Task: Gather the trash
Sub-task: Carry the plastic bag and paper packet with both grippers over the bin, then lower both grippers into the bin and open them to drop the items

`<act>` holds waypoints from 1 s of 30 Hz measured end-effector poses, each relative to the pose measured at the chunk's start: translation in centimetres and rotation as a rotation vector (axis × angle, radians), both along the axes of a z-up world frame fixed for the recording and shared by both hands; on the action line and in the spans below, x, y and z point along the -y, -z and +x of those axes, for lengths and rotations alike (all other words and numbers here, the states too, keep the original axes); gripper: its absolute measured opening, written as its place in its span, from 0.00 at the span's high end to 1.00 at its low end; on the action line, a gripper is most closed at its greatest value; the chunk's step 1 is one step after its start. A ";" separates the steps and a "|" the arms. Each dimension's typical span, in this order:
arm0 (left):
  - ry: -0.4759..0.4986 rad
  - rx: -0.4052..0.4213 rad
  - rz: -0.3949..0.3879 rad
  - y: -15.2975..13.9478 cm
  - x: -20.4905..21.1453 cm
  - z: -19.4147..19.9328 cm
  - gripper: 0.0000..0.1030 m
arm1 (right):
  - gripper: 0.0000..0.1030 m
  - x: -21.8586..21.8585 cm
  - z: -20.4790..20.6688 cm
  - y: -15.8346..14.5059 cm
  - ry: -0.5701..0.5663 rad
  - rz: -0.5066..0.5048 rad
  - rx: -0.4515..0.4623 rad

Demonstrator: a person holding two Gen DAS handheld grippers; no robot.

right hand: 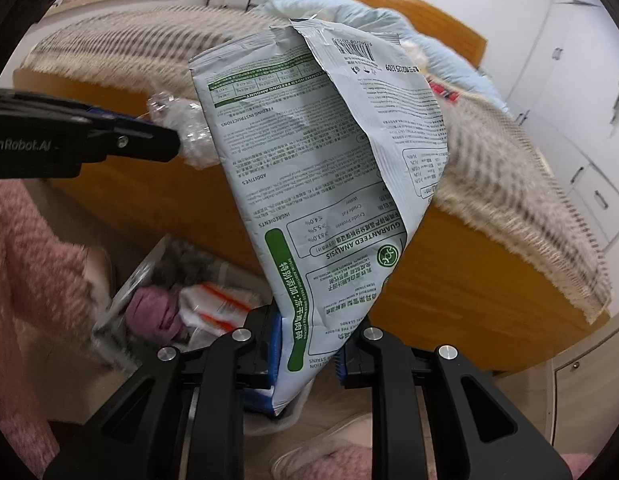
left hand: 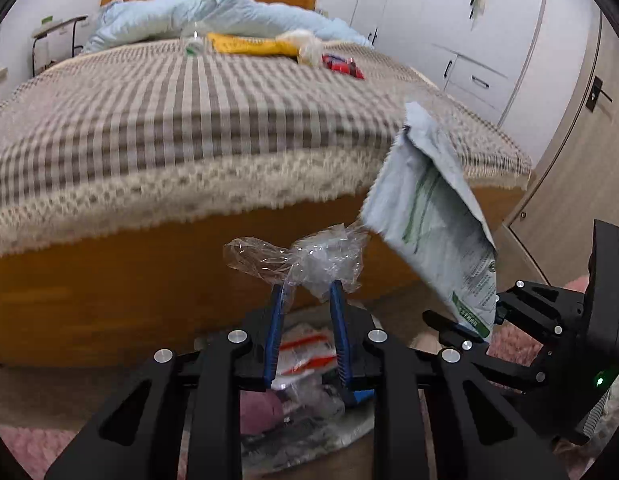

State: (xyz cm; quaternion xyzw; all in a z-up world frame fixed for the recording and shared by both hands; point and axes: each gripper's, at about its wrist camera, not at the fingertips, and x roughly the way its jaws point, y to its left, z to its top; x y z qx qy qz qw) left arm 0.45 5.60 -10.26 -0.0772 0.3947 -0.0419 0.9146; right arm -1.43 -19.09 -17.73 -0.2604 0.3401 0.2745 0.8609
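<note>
- Left wrist view: our left gripper (left hand: pixel 307 290) is clamped on a crumpled clear plastic wrapper (left hand: pixel 297 258), held in the air in front of the bed (left hand: pixel 149 120).
- Our right gripper (right hand: pixel 309 344) is clamped on the bottom edge of an empty pet-food pouch (right hand: pixel 321 168), also aloft.
- Below both sits a trash bin (right hand: pixel 141 284) already holding wrappers, so we judge both pieces ready to drop.
- Left to collect: a bottle (left hand: pixel 194 45), a yellow packet (left hand: pixel 249 45) and a red wrapper (left hand: pixel 343 66) on the bed.
</note>
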 end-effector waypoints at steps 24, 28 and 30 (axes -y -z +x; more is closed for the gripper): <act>-0.078 -0.367 -0.060 8.6 -1.8 1.6 0.80 | 0.80 -2.7 0.6 8.0 -0.106 -0.241 -0.221; -0.093 -0.423 -0.073 9.9 -1.9 2.4 0.80 | 0.80 -2.7 0.7 9.5 -0.102 -0.289 -0.261; -0.099 -0.453 -0.089 10.6 -2.3 2.6 0.80 | 0.80 -2.9 0.6 10.0 -0.105 -0.311 -0.271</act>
